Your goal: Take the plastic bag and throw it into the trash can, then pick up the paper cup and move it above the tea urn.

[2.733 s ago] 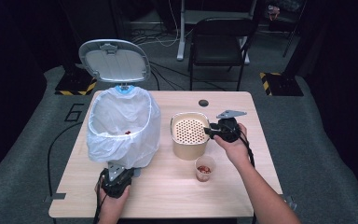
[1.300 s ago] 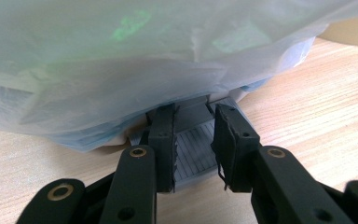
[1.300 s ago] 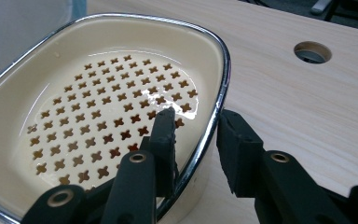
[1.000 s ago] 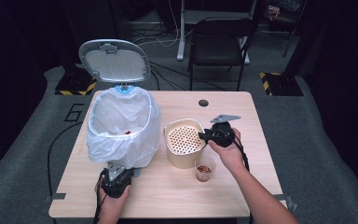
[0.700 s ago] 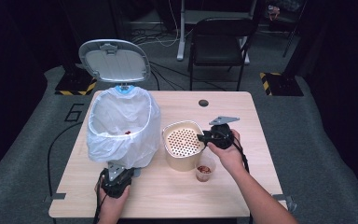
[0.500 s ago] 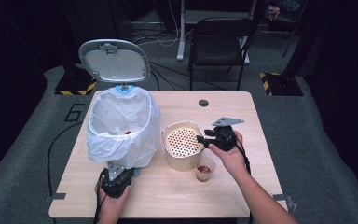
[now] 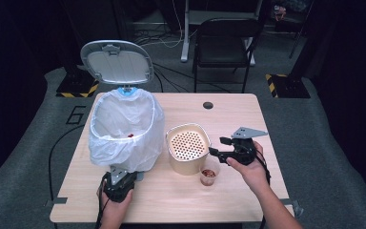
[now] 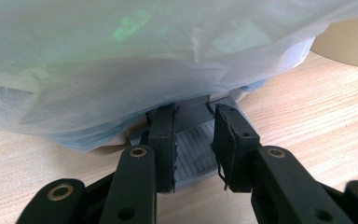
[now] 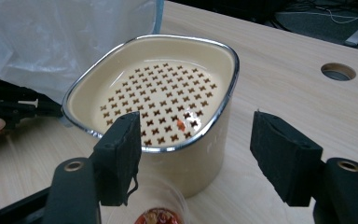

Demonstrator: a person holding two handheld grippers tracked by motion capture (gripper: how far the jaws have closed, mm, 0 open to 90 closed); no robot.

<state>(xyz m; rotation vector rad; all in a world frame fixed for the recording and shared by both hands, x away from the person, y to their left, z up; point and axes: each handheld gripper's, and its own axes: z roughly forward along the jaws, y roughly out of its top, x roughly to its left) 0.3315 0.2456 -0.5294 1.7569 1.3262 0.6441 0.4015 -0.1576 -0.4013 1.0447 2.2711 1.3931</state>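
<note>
Now the right gripper (image 7: 218, 146) has let go of the cream strainer pot (image 7: 187, 147), its jaws just opening, nothing between them.

The pot stands mid-table beside the lined bin (image 7: 125, 130); it looks rigid, glazed, slippery and rather heavy, so its metal rim is the best hold. The left gripper (image 8: 194, 145) is clamped on the bin's grey pedal (image 8: 193, 148).

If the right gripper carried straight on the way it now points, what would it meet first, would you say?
Most likely the cream strainer pot: the right gripper has open jaws aimed at its near wall, just above a small cup. Depth is hard to judge.
</note>
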